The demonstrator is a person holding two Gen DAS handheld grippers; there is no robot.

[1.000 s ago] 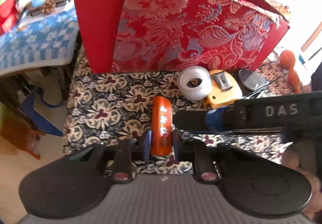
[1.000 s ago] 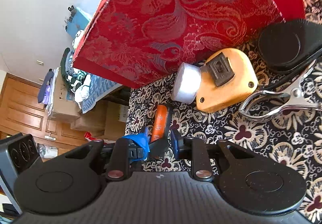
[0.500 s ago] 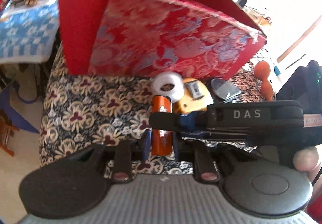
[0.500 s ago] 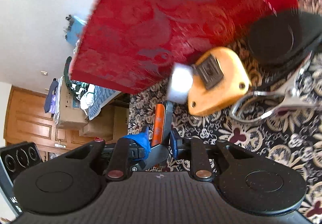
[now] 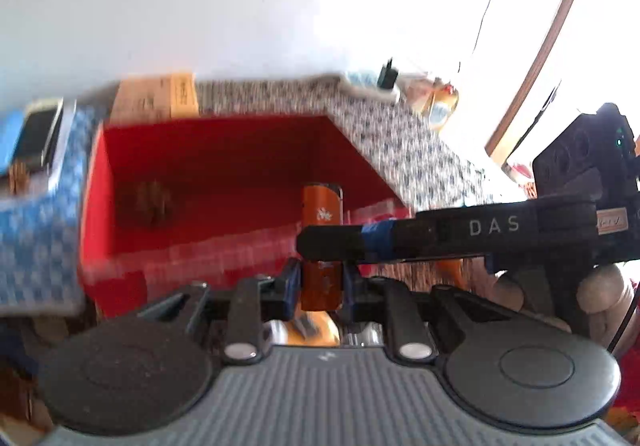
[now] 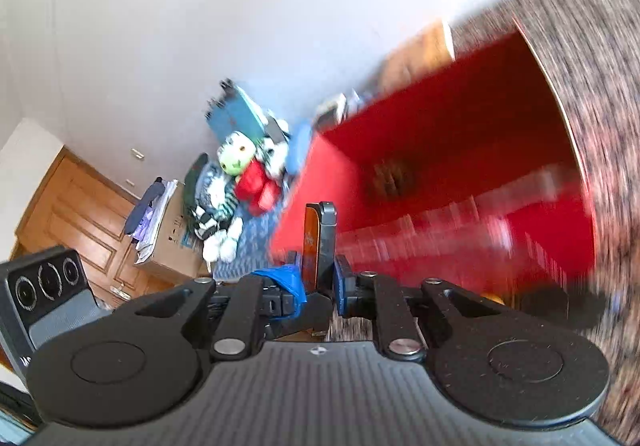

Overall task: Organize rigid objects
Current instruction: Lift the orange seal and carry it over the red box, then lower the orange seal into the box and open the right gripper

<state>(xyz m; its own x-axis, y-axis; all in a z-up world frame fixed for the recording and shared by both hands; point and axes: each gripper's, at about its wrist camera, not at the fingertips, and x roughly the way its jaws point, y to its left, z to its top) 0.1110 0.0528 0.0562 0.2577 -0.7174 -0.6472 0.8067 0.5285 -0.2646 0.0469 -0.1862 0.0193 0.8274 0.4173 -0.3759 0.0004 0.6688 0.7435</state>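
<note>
An orange flat case (image 5: pixel 320 205) with white characters is held up in front of the open red box (image 5: pixel 240 149). My left gripper (image 5: pixel 320 278) is shut on its lower end. A taped finger (image 5: pixel 440 234) of the right gripper crosses over the case from the right. In the right wrist view the case (image 6: pixel 311 242) stands edge-on between the fingers of my right gripper (image 6: pixel 318 278), which is shut on it. The red box (image 6: pixel 440 117) shows its inside, with a brown cone-like lump (image 5: pixel 152 201) on the floor. Both views are motion-blurred.
The box stands on a floral tablecloth (image 5: pixel 400 133). A blue checked cloth with a phone (image 5: pixel 36 137) lies to the left. Soft toys (image 6: pixel 244 169) and a wooden door (image 6: pixel 80 205) are beyond. A yellow tape measure (image 5: pixel 312 326) shows below the left fingers.
Both grippers have risen with the orange case from the tablecloth to above the box's front wall. The box's inside has come into view; the tape roll and clip have dropped out of sight.
</note>
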